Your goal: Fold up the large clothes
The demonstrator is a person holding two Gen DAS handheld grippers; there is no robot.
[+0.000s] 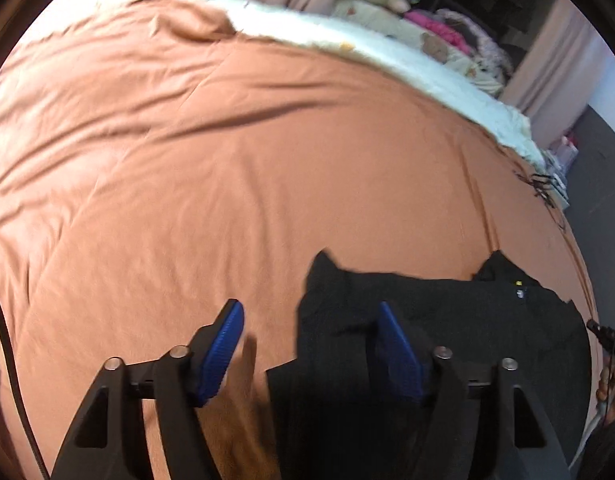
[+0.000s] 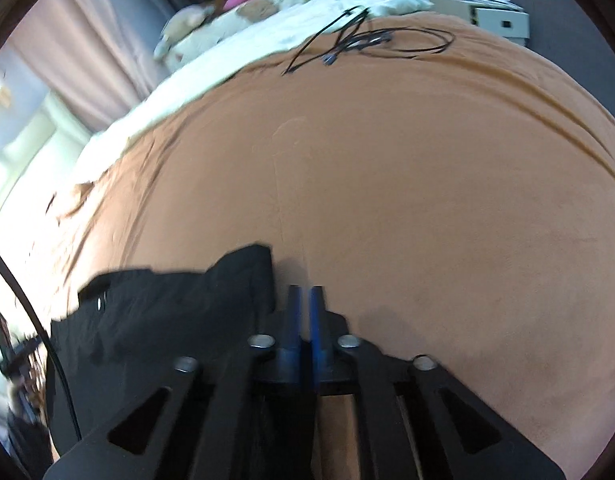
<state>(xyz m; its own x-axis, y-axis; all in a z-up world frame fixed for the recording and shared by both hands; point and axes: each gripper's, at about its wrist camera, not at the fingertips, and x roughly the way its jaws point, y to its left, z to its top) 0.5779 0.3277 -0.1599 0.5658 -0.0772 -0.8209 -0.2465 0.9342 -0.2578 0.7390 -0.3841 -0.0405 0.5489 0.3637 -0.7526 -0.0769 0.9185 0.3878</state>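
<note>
A black garment point(image 1: 447, 320) is lying bunched at the near edge of the bed, on the orange-brown bedspread point(image 1: 187, 160), and the person is standing over it with a tool in each hand. The left gripper point(image 1: 311, 344) is hanging wide apart, one blue pad over bare bedspread and the other over the garment's left portion, gripping nothing. The right gripper point(image 2: 305, 308) is sitting with its pads drawn nearly together, only a thin slit between them, and nothing is visibly caught there; it is hovering just beside the garment's right edge point(image 2: 251, 276), over the spread. My guess is the cloth is waiting to be picked up and spread flat, so the folding proper is hardly begun. The trouble I am expecting: the garment is black and crumpled, so layers are hard to tell apart, and a pinch could take two layers or a bit of bedspread along with it, dragging the whole cover up. The right tongs, being outside the fabric, could close on air. A tangle of black cables point(image 2: 367, 40) is lying far up the bed, near the white bedding point(image 2: 227, 52), and a wide throw of the cloth might snag them.
</note>
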